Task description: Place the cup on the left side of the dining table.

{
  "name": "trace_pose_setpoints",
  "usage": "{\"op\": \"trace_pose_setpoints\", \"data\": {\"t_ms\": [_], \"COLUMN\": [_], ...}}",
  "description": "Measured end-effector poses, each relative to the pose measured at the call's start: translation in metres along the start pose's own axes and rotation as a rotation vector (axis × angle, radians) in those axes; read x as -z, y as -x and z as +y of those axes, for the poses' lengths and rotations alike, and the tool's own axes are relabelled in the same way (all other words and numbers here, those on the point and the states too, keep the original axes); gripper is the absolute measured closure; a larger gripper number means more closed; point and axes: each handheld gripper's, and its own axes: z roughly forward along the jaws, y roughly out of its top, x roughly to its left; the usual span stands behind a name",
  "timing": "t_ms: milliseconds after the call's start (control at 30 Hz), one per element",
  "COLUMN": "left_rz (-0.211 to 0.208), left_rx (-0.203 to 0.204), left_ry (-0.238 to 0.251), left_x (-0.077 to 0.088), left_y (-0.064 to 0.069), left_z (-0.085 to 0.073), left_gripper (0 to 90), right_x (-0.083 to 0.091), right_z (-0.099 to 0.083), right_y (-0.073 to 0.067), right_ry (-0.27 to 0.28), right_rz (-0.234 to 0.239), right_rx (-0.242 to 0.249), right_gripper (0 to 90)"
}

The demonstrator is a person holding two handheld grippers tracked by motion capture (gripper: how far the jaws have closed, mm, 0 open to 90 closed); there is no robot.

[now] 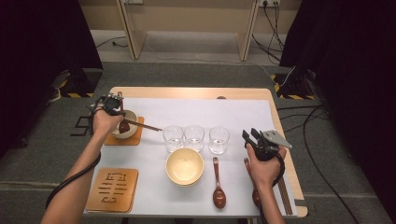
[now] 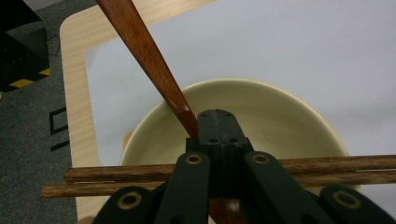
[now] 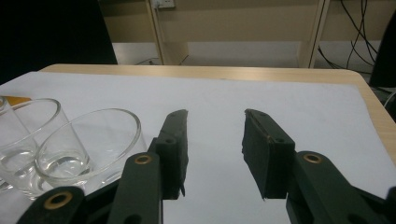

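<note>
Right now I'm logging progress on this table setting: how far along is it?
Done: one bowl sits on the far coaster with chopsticks across it. In hand: the left claw is shut on a wooden spoon in that bowl. Left: the near coaster is bare; second bowl and spoon wait. Right claw open.

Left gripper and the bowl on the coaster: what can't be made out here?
- Spoon bowl end: left gripper view, hidden under the shut left gripper.
- Bowl contents: high view, covered by the left hand; too small.
- Chopsticks right ends: left gripper view, cut by the frame edge.
</note>
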Motion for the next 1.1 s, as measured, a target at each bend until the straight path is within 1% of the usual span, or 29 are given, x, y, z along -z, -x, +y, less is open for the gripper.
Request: {"op": "trace_pose_setpoints", "data": {"t_ms": [433, 667, 1100], "left_rz": [0.000, 0.003, -0.002], "left_rx": [0.009, 0.018, 0.019], "left_ry": [-0.018, -0.032, -0.038], "left_x": [0.005, 0.007, 0.010], "left_y": [-0.003, -0.003, -0.002], "left_z": [-0.009, -0.012, -0.015], "left_gripper": [89.5, 89.5, 89.4], "right_x": [0.000, 0.000, 0.000], "right_z": [0.000, 0.000, 0.000], "right_y": [-0.001, 0.000, 0.000], "right_ry": [-0.002, 0.002, 0.003], "right_rz": [0.002, 0.002, 0.001], "right_rx": [-0.002, 0.000, -0.001], "right_gripper": [60.5, 60.5, 60.5]}}
